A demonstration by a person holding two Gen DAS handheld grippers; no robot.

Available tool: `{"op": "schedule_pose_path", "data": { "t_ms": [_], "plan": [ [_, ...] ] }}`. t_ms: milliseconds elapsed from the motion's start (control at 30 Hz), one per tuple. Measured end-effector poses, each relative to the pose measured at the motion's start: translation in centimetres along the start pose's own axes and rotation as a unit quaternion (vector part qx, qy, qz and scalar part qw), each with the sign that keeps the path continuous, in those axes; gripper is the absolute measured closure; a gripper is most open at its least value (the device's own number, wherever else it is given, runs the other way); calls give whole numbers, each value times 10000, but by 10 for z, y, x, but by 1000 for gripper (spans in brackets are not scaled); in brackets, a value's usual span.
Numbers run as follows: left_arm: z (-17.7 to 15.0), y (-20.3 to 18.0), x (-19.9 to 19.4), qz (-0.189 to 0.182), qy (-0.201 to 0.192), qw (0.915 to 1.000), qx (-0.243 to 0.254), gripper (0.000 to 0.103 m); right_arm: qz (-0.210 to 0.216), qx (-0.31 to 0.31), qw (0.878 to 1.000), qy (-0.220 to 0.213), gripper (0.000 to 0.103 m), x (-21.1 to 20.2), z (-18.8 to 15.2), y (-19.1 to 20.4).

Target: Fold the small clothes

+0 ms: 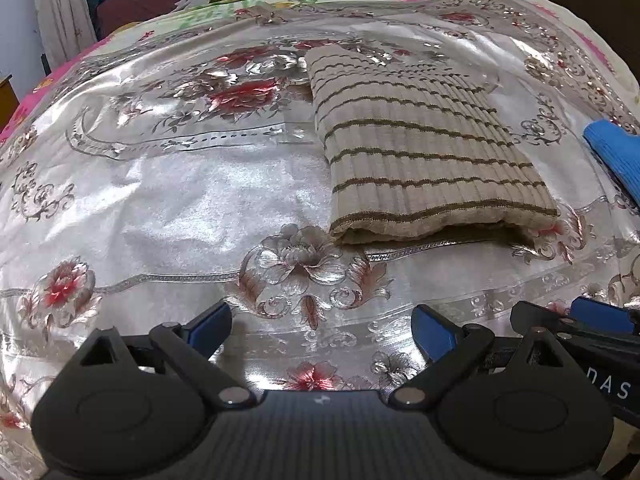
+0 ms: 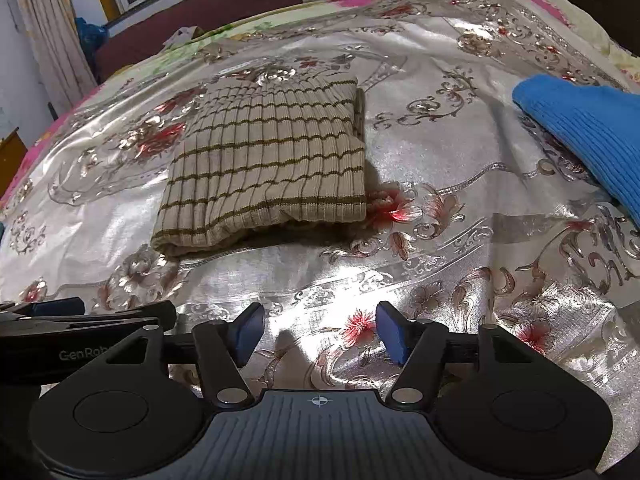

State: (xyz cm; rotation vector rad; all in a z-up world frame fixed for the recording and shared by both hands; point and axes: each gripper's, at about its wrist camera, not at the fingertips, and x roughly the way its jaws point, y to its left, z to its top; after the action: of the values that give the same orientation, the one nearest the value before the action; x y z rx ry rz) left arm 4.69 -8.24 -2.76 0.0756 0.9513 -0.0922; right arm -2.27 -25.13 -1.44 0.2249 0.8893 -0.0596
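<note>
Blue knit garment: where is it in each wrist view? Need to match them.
Left wrist: blue knit garment at the right edge, mid-height, mostly cut off.
Right wrist: blue knit garment upper right, much more of it showing, running off the right edge.
Shared landmark: the folded striped beige knit, lying to its left in both.

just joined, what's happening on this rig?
A person is folding small clothes with two handheld grippers. A striped beige knit lies folded on the shiny floral cloth. Both the left gripper and right gripper are open, holding nothing, hovering short of it. A blue knit waits off to the right.
</note>
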Motion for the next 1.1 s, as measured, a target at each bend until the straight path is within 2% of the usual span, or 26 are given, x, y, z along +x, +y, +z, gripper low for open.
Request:
{"op": "schedule_pose_path", "data": {
  "t_ms": [367, 1100],
  "plan": [
    [-1, 2, 0, 60, -4, 10000, -32, 3, -166, -49, 9998, -43, 30, 1, -1, 2],
    [-2, 3, -1, 93, -11, 9999, -64, 3, -231, -68, 9997, -61, 26, 1, -1, 2]
  ]
}}
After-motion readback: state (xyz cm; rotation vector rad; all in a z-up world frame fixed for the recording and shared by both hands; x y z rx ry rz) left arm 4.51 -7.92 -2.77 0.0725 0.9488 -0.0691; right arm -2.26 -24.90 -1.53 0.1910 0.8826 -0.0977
